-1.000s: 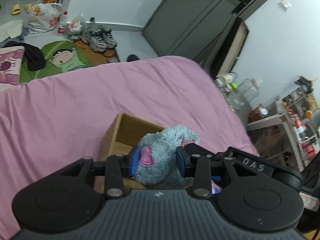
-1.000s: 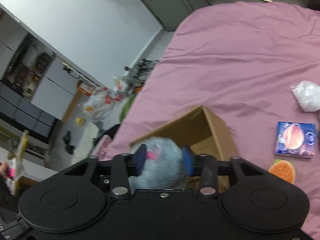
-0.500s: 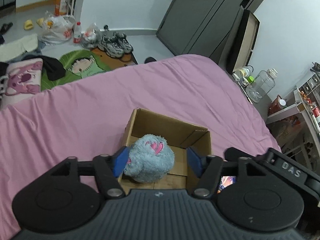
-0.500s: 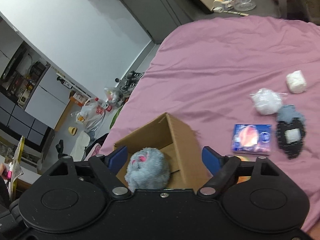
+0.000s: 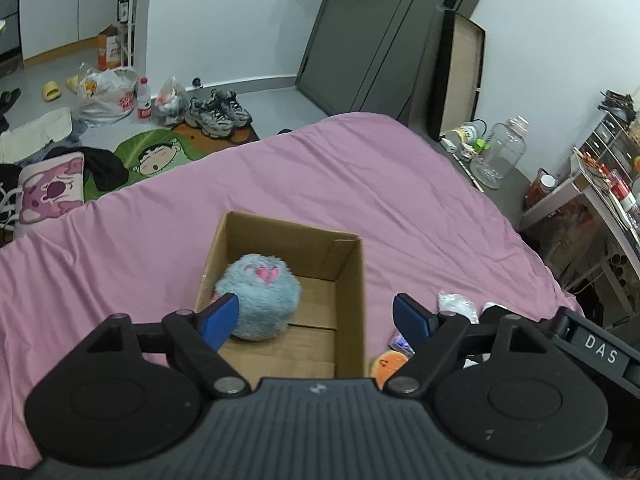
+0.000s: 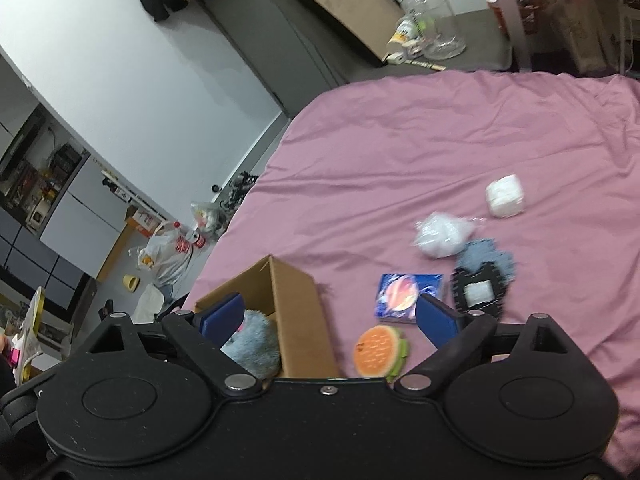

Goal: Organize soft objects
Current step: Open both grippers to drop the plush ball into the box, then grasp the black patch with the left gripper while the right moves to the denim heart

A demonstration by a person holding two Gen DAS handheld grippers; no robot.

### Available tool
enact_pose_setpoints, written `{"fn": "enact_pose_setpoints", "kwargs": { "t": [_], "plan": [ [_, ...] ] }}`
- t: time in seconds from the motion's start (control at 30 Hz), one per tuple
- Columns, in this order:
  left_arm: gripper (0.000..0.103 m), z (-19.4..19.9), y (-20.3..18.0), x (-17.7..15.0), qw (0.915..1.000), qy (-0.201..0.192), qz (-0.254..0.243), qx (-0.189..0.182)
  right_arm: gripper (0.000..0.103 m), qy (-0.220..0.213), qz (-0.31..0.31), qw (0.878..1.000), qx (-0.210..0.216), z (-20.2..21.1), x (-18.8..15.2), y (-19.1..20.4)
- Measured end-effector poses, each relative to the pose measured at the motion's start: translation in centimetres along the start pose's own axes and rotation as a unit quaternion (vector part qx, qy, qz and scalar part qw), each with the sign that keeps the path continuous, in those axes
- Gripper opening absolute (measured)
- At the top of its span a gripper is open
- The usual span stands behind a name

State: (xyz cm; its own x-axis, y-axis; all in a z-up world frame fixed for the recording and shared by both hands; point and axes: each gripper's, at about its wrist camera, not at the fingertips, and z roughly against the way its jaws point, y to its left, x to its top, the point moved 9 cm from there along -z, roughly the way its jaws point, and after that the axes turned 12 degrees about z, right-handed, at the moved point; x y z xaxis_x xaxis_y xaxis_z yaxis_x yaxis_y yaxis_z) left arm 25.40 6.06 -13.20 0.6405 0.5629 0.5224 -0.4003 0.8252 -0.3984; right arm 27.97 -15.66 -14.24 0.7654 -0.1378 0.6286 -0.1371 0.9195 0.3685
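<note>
A fluffy blue plush toy (image 5: 258,296) with pink marks lies inside the open cardboard box (image 5: 348,280) on the pink bed. My left gripper (image 5: 318,318) hovers above and in front of the box, its jaws still opening and free of the toy. In the right wrist view the plush toy (image 6: 254,346) shows in the box (image 6: 298,320) at lower left. My right gripper (image 6: 330,322) is also opening, with nothing pressed between its blue pads. To the right of the box lie an orange burger-shaped soft toy (image 6: 378,350) and a blue packet (image 6: 408,292).
Further right on the bed (image 6: 440,140) lie a white crinkly bag (image 6: 440,234), a white cube-shaped bundle (image 6: 505,196), and a blue-grey and black fabric item (image 6: 482,280). Shoes, bags and a cartoon mat (image 5: 160,156) lie on the floor beyond the bed. A glass jar (image 5: 500,152) stands at the bedside.
Both grippers let go of the blue plush toy, which now lies in the box. Their jaws spread wide and both pulled back and up from the box.
</note>
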Motion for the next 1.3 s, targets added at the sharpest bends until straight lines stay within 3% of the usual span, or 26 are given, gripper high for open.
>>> {"fn": "enact_pose_setpoints", "kwargs": {
  "t": [0.33, 0.8, 1.3],
  "plan": [
    [0.083, 0.9, -3.7, -2.0, 0.9996, -0.005, -0.026, 0.005, 0.098, -0.013, 0.002, 1.0, -0.007, 2.1, 0.0, -4.1],
    [0.083, -0.4, -8.3, -5.2, 0.9976, 0.003, -0.067, 0.017, 0.098, -0.007, -0.017, 1.0, -0.015, 1.6, -1.0, -10.2],
    [0.083, -4.6, -12.3, -8.5, 0.9946, 0.024, -0.099, 0.019, 0.095, 0.006, -0.107, 0.994, -0.03, -1.0, -2.3, -17.5]
  ]
}}
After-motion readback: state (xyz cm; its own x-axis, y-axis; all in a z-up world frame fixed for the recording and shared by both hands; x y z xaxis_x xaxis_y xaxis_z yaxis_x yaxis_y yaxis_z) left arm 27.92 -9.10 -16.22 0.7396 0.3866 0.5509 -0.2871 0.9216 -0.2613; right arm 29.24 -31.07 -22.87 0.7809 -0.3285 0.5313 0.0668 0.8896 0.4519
